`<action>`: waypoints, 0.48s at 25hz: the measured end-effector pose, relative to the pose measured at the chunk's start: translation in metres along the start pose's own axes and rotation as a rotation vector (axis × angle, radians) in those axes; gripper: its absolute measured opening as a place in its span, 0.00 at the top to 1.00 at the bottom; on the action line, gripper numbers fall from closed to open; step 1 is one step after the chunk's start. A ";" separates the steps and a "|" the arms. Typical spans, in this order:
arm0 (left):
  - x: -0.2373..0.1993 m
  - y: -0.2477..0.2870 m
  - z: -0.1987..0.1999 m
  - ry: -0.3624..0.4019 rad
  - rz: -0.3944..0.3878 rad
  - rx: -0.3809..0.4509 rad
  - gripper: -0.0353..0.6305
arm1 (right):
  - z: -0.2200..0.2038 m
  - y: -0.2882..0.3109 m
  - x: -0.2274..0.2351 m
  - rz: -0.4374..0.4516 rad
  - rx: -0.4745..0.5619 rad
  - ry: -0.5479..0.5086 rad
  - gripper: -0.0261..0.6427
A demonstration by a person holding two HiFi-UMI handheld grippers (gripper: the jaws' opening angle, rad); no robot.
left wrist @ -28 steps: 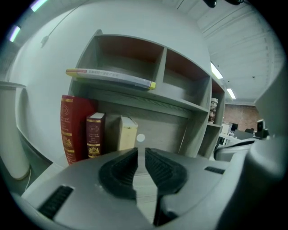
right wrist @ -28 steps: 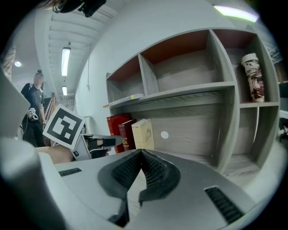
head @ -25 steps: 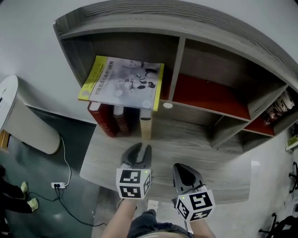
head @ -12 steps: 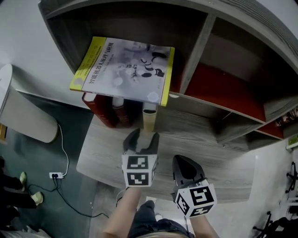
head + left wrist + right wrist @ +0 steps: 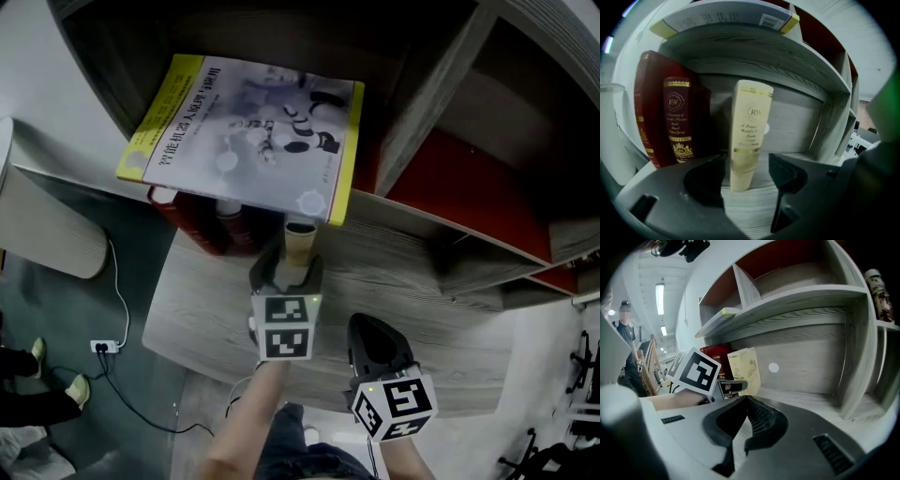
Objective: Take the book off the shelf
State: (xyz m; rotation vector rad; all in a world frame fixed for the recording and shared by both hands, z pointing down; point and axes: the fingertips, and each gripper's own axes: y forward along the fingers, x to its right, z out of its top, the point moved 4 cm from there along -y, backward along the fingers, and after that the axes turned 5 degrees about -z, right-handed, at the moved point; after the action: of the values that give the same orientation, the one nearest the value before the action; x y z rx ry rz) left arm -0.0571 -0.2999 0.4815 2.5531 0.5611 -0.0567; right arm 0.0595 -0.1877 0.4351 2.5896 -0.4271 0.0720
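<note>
- Left gripper [image 5: 747,171] is holding its jaws wide, having just been opening them. The cream book [image 5: 749,131] is showing in the gap, with neither pad pressing on it.
- The book is standing upright on the lower shelf [image 5: 743,208], just right of the red books [image 5: 670,117]. A flat book [image 5: 248,131] is overhanging from above.
- Right gripper [image 5: 745,423] is hanging back, jaws together and empty.
- Progress: the reach is looking nearly done. Closing on the book and drawing it out are remaining.
</note>
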 end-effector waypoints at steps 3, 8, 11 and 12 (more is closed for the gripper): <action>-0.002 0.010 0.000 0.000 0.011 0.004 0.54 | -0.003 0.004 0.002 -0.001 -0.009 0.000 0.95; -0.007 0.025 -0.008 -0.027 0.043 0.000 0.54 | -0.011 0.008 0.003 -0.004 -0.027 0.005 0.95; -0.011 0.033 -0.008 -0.034 0.058 0.008 0.54 | -0.015 0.009 0.004 -0.005 -0.037 0.003 0.95; -0.012 0.035 -0.008 -0.033 0.061 0.011 0.54 | -0.016 0.009 0.004 -0.006 -0.040 0.003 0.95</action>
State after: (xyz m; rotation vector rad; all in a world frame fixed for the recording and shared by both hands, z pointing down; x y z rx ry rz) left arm -0.0542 -0.3277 0.5072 2.5731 0.4715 -0.0805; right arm 0.0610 -0.1884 0.4540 2.5510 -0.4151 0.0641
